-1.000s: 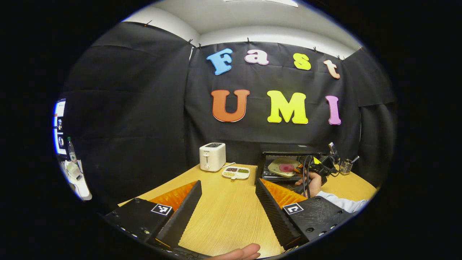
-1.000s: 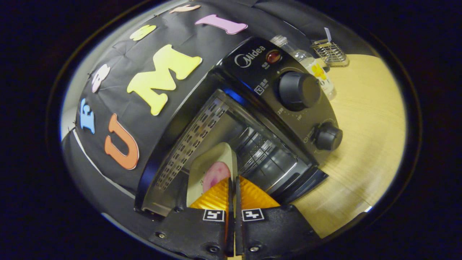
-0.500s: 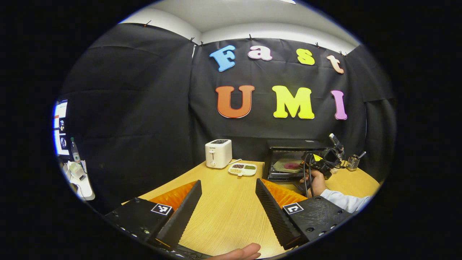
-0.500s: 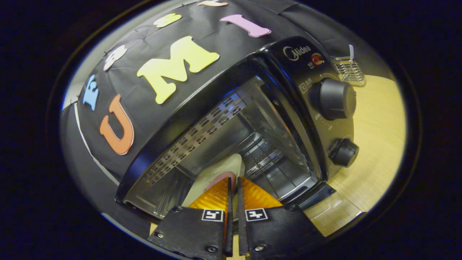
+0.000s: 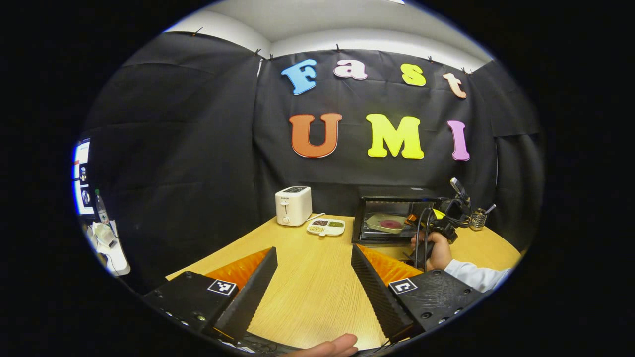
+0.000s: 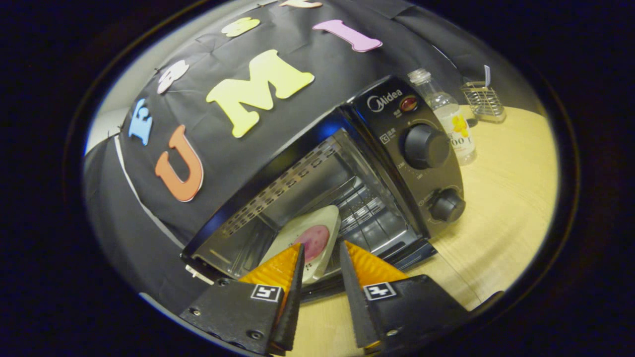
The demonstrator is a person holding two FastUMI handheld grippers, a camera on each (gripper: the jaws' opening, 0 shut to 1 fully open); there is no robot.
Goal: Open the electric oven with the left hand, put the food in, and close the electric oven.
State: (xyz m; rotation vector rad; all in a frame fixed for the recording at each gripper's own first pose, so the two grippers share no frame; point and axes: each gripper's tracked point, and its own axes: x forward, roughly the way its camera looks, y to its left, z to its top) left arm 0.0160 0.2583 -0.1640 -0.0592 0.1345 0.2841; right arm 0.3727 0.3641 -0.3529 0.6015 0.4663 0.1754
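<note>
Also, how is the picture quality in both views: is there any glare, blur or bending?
Left gripper view: sharp, evenly lit, strong fisheye bending of the table edge. Right gripper view: tilted, dimmer toward the edges, a blue glint on the oven top edge, plate inside clear, no motion blur.

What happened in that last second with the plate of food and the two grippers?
The right gripper opened, let go of the plate and drew back from the oven. The plate now rests inside on the rack. The left gripper stayed open over the table, and the oven door stayed open.
</note>
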